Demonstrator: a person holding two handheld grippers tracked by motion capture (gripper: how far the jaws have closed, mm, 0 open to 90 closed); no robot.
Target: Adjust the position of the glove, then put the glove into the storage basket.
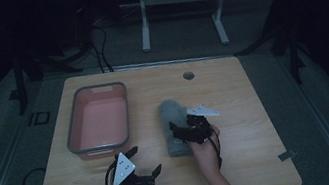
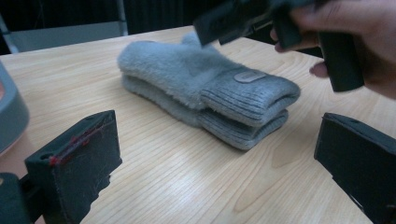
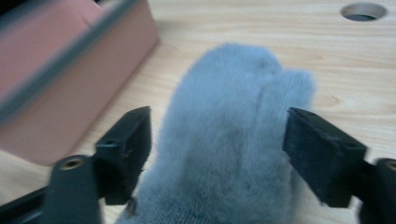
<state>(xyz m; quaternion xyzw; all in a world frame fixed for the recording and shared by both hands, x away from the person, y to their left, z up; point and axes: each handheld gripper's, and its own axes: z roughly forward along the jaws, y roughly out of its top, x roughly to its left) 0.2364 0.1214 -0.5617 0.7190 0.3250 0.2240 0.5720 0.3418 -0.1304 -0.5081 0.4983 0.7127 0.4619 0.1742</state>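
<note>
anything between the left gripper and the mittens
Nothing: in the left gripper view, bare wooden table runs from the open left gripper to the stacked grey mittens.

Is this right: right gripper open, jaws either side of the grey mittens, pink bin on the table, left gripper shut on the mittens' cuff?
Not the last part. The left gripper is open and short of the grey mittens, holding nothing, as the left gripper view shows. The rest holds: right gripper open, jaws astride the mittens, pink bin on the table.
</note>
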